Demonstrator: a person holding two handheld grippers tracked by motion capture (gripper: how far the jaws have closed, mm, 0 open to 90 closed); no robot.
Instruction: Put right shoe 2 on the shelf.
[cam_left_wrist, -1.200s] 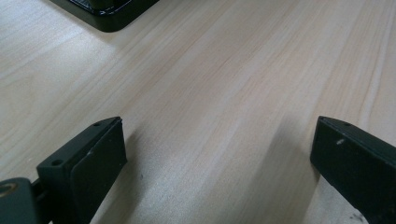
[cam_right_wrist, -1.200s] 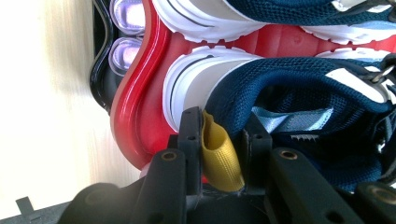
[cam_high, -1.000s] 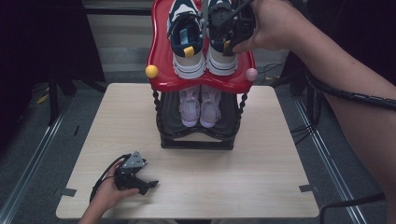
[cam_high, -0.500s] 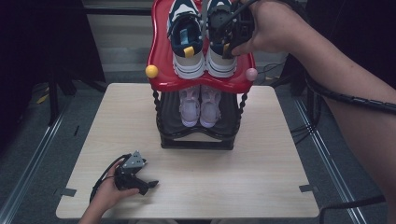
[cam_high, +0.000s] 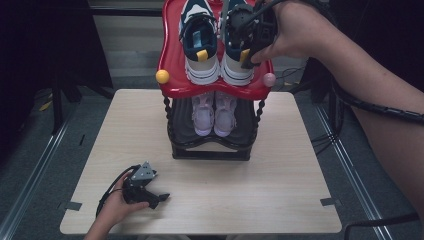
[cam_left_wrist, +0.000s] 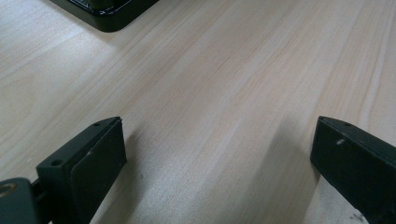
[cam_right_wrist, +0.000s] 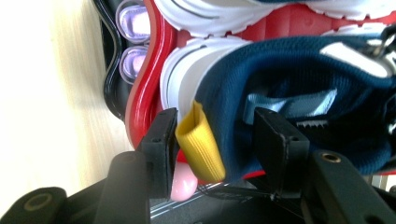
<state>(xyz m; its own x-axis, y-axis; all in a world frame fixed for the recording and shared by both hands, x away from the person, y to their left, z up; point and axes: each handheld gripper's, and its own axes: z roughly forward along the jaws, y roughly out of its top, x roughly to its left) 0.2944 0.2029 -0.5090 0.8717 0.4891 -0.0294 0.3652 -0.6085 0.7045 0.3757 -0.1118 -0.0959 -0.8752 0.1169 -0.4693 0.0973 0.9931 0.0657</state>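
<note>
The right tongs (cam_right_wrist: 212, 144) straddle the heel of the right-hand navy sneaker (cam_high: 239, 47): one jaw stands outside the yellow pull loop (cam_right_wrist: 200, 142), the other inside the collar, and neither pad presses, so the grip is slack. Their jaws have just been opening with the heel between them. The shoe sits on the red top shelf (cam_high: 172, 65) of the rack, at the surface's (cam_high: 300, 200) far edge, heel toward the person, long axis running away from them. The right hand is at it; the left tongs (cam_high: 150, 192), spread wide and empty, rest near the surface's near left corner. The shoe has not shifted from a second ago.
</note>
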